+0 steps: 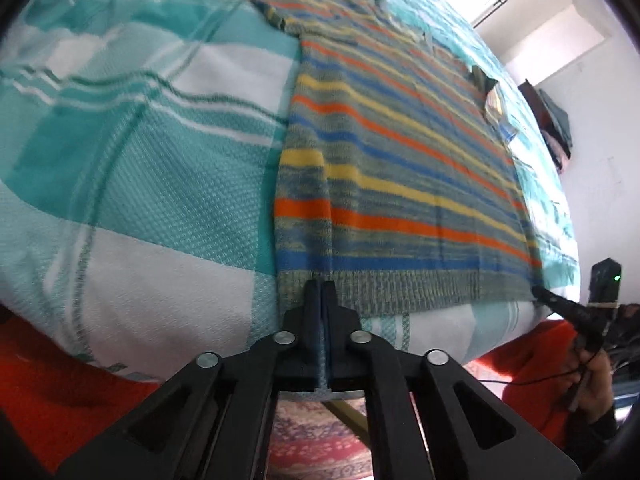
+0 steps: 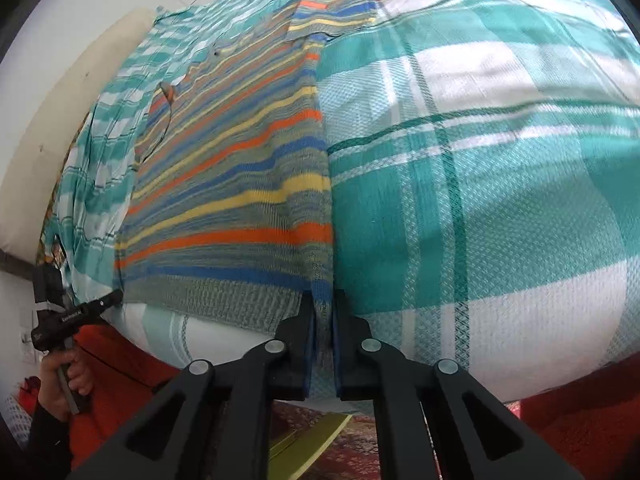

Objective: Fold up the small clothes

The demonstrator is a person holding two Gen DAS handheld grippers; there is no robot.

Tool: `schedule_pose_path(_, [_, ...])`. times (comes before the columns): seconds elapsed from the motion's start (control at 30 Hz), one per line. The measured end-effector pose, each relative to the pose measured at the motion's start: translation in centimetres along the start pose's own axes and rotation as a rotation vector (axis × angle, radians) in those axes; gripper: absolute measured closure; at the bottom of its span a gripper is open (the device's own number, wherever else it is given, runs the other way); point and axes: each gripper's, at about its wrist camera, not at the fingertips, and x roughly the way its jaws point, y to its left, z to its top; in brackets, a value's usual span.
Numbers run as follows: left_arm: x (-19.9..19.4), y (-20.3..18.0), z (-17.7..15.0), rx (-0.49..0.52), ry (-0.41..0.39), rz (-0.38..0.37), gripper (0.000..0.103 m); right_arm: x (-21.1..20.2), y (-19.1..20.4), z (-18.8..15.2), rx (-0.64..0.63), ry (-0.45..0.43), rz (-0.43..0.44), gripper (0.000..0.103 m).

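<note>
the sweater lies flat on the bedspread, its hem at the near edge.

Striped sweater: coarse matt knit, ribbed hem. Checked bedspread: textured woven cloth. Jaws: matt black plastic, shiny metal rivets.

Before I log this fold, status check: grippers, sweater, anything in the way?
Left gripper shut on sweater hem, near corner. Right gripper pinching hem at the other corner. Sweater flat on checked bedspread. Nothing in the way.

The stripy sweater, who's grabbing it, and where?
Both grippers: the left gripper and right gripper each pinch the striped sweater at a bottom hem corner.
</note>
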Motion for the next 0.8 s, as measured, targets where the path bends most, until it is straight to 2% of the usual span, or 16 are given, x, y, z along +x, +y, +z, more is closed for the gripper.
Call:
schedule_pose_path(0.03, [-1.1,-0.4,-0.1,0.006,-0.02,0.018,0.079,-0.9,-0.1,0.1,-0.002,0.012,0.021,0.076])
schedule_pose_path(0.07, [-2.2,-0.8,-0.3,0.013,-0.057,0.043,0.069,-1.9,-0.2,0.2,-0.013,0.01,0.017,0.06])
schedule_pose_path(0.1, [-3.8,-1.2,-0.4,0.029,-0.12,0.089,0.044,-3.1,-0.4,0.2,-0.031,-0.004,-0.003,0.051])
schedule_pose_path(0.13, [-5.6,-1.6,-0.7,0.056,-0.201,0.134,0.028,-5.2,-0.6,0.5,-0.08,-0.043,-0.066,0.051])
schedule_pose_path(0.2, [-8.5,-2.7,-0.6,0.114,-0.339,0.191,0.02,-7.5,-0.3,1.7,-0.186,-0.095,-0.198,0.05])
schedule_pose_path(0.23, [-9.4,-3.2,-0.3,0.133,-0.382,0.203,0.018,-8.6,0.2,3.1,-0.291,-0.135,-0.308,0.05])
schedule_pose_path(0.3, [-9.9,-4.2,1.1,0.145,-0.439,0.209,0.018,-8.7,1.2,5.5,-0.413,-0.162,-0.397,0.05])
schedule_pose_path(0.4, [-8.6,-5.4,3.0,0.118,-0.491,0.19,0.018,-6.2,3.7,10.4,-0.589,-0.187,-0.398,0.05])
schedule_pose_path(0.5, [-6.0,-6.2,3.4,0.065,-0.443,0.147,0.018,-1.1,6.6,14.8,-0.717,-0.184,-0.381,0.05])
schedule_pose_path(0.63, [-3.1,-7.0,2.4,0.048,-0.371,0.148,0.018,7.5,8.4,20.3,-0.764,-0.146,-0.345,0.051])
schedule_pose_path(0.7, [-2.3,-7.2,1.8,0.058,-0.333,0.169,0.018,10.3,7.9,22.1,-0.748,-0.136,-0.345,0.052])
schedule_pose_path(0.73, [-1.7,-7.2,1.7,0.066,-0.305,0.186,0.018,11.4,6.9,23.5,-0.696,-0.126,-0.323,0.059])
schedule_pose_path(0.77, [-1.5,-7.1,1.7,0.069,-0.291,0.2,0.018,11.3,6.1,24.6,-0.649,-0.132,-0.31,0.094])
schedule_pose_path(0.8, [-1.7,-7.2,1.5,0.069,-0.288,0.207,0.018,10.0,4.7,26.2,-0.566,-0.153,-0.256,0.098])
